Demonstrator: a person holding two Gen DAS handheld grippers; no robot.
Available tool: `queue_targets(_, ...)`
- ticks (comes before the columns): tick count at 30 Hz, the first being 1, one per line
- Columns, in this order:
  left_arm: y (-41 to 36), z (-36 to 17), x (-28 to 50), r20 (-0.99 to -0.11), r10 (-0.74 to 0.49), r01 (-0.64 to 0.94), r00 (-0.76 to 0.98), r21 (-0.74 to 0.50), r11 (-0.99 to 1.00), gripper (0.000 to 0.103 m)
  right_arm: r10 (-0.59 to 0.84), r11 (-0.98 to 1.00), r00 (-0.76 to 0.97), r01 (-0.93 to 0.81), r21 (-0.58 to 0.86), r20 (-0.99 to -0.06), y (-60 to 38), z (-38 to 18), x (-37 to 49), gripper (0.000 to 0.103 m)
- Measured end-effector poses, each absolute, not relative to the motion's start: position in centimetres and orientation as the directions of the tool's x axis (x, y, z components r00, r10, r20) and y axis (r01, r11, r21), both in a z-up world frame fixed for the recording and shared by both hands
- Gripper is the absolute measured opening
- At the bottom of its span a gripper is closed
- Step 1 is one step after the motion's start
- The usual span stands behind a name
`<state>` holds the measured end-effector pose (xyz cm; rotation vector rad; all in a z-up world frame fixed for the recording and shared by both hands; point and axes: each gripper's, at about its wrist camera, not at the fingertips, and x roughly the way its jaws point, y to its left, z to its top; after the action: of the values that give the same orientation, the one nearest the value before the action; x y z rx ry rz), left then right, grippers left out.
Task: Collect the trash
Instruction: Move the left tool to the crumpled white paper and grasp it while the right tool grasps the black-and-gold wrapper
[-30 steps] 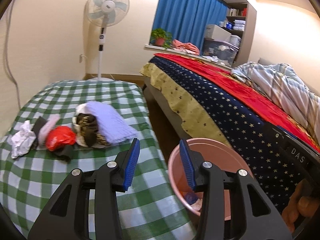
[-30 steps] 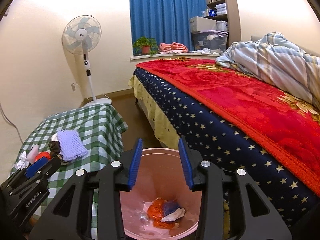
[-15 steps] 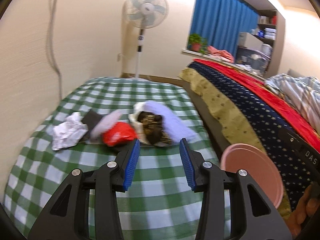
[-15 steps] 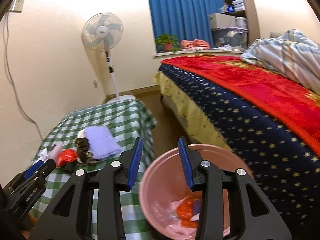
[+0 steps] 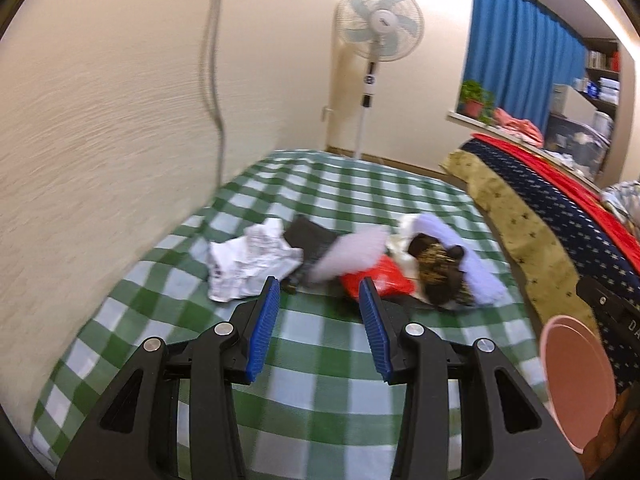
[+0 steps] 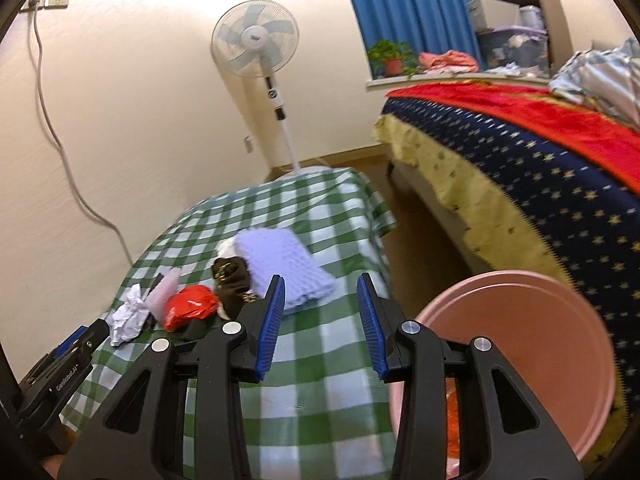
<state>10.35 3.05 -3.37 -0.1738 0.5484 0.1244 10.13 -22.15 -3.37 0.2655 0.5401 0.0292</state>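
Observation:
On the green checked table lie crumpled white paper, a red plastic wrapper, a pale pink piece and a dark scrap. My left gripper is open and empty, just short of the red wrapper and the paper. My right gripper is open and empty above the table's near right part. The pink bin stands at the table's right edge, with orange trash inside. The paper and red wrapper also show in the right wrist view.
A lilac knitted cloth and a brown patterned cloth lie beside the trash. A bed with a navy starred and red cover stands to the right. A standing fan is by the wall. A cable hangs down the wall.
Both grippers have swung left, away from the bin and toward the trash pile. The left gripper has come closer to the red wrapper and paper. Both stay open.

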Motion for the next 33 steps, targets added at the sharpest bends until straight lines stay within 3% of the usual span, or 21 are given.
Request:
queue_targets(16, 7.5, -5.5, 13.7, -0.587, 0.194, -0.327, 0.786, -0.129, 0.936, 0.041, 0.267, 0.946, 0.802, -0.113, 0.304, -0.534, -17.7, -5.3, 15.1, 0.039)
queue_targets(19, 8.0, -6.0, 14.5, -0.613, 0.184, -0.331, 0.769, -0.134, 0.934, 0.053, 0.292, 0.942, 0.789, -0.139, 0.305, -0.541, -16.9, -5.4, 16.2, 0.039)
queue_targets(22, 8.4, -6.5, 15.4, -0.633, 0.181, -0.339, 0.752, -0.137, 0.931, 0.057, 0.293, 0.944, 0.783, -0.148, 0.294, -0.548, -16.3, -5.4, 17.0, 0.047)
queue_targets(33, 9.3, -7.7, 17.6, -0.683, 0.16, -0.356, 0.712, -0.155, 0.922, 0.06, 0.28, 0.954, 0.734, -0.14, 0.266, -0.618, -14.6, -7.6, 19.3, 0.051)
